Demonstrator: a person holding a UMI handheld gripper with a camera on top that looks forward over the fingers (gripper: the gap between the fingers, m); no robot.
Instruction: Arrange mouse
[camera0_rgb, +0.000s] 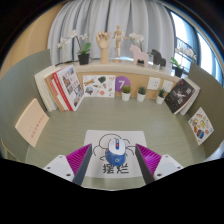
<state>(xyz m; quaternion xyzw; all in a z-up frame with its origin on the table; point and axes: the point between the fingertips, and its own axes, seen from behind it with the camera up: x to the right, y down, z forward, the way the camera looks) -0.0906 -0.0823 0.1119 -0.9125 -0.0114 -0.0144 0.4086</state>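
A blue and white computer mouse (114, 150) lies on a white mouse mat (111, 152) printed with a drawing and dark characters, on the greenish table. My gripper (113, 156) is open. Its pink-padded fingers (78, 158) stand on either side of the mouse, with a clear gap at each side. The mouse rests on the mat between the fingertips, its nose pointing away from me.
Books and picture cards lean around the table's back and sides: a red-and-white book (66, 88), a purple number card (122, 84), small potted plants (141, 93), a dark book (180, 97). Figurines and an orchid (76, 46) stand on the windowsill.
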